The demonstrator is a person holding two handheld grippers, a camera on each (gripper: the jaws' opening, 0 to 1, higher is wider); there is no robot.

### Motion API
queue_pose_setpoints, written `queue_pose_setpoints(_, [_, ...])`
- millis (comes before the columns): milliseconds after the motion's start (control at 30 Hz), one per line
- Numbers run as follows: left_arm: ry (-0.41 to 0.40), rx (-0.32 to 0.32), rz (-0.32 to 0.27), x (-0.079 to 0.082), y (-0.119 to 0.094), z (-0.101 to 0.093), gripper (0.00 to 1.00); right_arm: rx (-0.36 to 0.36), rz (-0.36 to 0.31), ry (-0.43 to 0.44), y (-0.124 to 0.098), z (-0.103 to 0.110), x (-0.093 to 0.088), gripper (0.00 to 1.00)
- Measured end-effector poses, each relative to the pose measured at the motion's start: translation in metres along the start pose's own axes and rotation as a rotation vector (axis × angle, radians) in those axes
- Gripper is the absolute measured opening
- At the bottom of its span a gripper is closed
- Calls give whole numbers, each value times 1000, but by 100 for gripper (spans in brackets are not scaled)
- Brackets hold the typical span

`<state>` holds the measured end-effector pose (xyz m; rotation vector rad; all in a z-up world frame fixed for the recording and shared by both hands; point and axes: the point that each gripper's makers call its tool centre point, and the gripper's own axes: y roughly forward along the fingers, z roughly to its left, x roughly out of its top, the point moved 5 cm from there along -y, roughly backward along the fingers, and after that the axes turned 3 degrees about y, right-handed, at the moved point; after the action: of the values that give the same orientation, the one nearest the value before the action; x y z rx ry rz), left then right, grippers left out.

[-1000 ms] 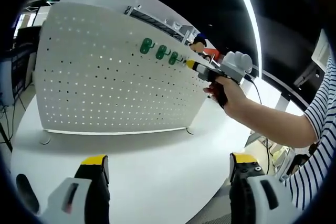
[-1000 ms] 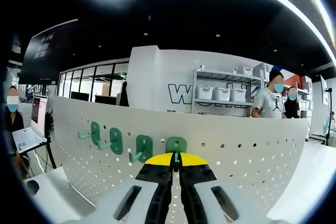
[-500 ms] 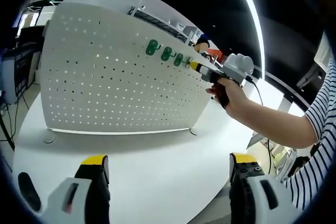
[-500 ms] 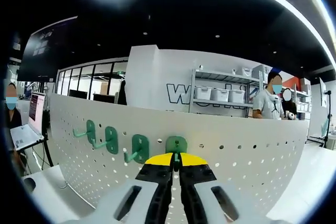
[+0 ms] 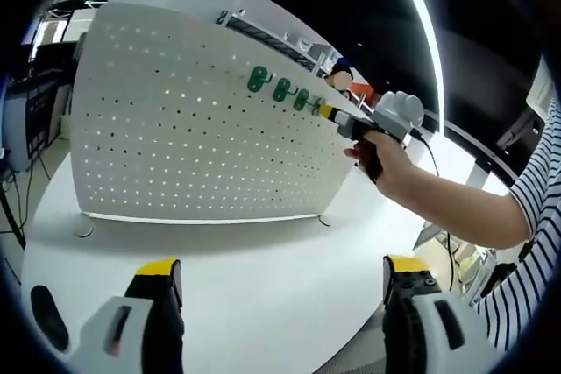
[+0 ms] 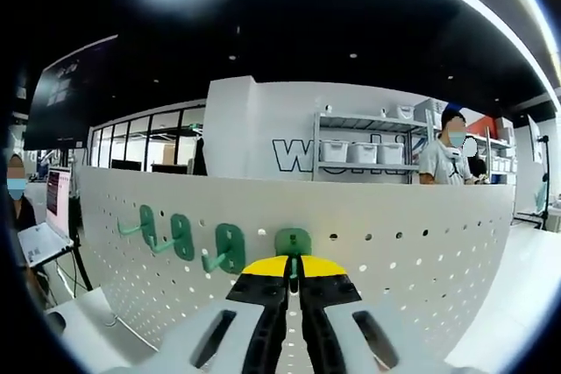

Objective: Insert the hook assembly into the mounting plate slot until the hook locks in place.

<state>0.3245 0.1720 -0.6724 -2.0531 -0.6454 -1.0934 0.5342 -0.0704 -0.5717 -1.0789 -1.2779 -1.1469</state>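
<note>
A white pegboard plate [image 5: 184, 129] stands upright on the white table [image 5: 245, 278]. Green hooks [image 5: 257, 79] hang along its upper edge. In the right gripper view, three green hooks [image 6: 181, 236] sit in the plate [image 6: 421, 243], and a fourth green hook [image 6: 293, 241] is pinched by my right gripper [image 6: 294, 271], its back plate against the board. From the left gripper view, the right gripper [image 5: 329, 113] is held by a hand at the plate's top right. My left gripper [image 5: 273, 291] stands open low over the table, nothing between its fingers.
A person's arm in a striped sleeve [image 5: 535, 225] reaches in from the right. Behind the plate are shelves with bins [image 6: 359, 153], two people [image 6: 443, 159] and a laptop [image 6: 44, 238] at the left. The table edge [image 5: 351, 348] runs near the left gripper.
The right gripper view has shifted slightly, with the held hook's back plate now a little higher above the fingertips. The left gripper view has drifted a little; the left gripper stays open.
</note>
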Motion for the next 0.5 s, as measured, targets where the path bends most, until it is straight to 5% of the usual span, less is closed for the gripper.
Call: queue_pose_setpoints(500, [-10,-3,5,-3,1,0,97,-1,21,76,3,-2,2,0])
